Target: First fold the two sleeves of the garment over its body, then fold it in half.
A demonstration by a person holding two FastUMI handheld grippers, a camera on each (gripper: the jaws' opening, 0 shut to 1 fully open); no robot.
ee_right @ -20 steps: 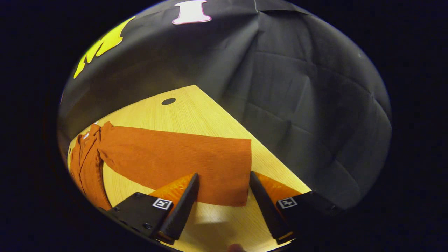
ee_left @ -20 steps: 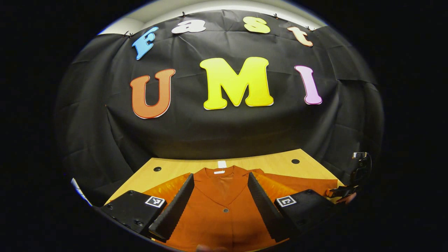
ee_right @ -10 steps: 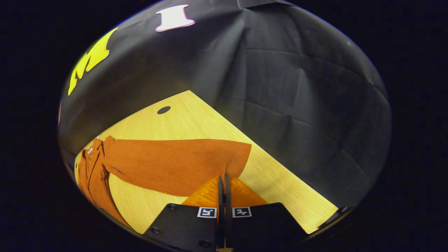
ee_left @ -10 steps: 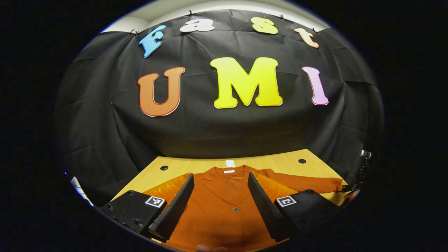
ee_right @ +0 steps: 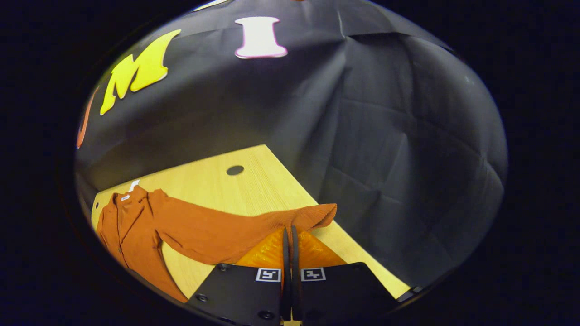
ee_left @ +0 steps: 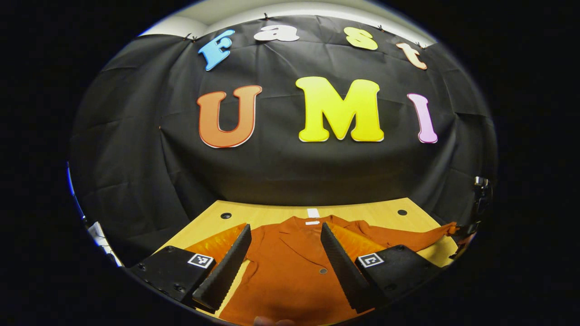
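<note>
The rust-orange garment (ee_left: 290, 267) is lying face up on the pale wooden worktop (ee_right: 213, 181), collar toward the booth wall, with its body spread beneath the left gripper (ee_left: 285, 262), whose fingers are standing wide apart and holding nothing (it is hovering over the chest, near a button). The right gripper (ee_right: 288, 235) is pinching the cuff end of one sleeve (ee_right: 217, 231) with its fingers pressed together on the cloth, and the cuff is rising off the wood while the rest of the sleeve is sagging back to the shoulder. Gripping at the cuff is probably meant to let the whole sleeve swing over the body in one sweep. The worktop's far right edge is running close beside the raised cuff, so room outward is scant; toward the body the wood is lying bare, giving the sleeve an open path inward.
</note>
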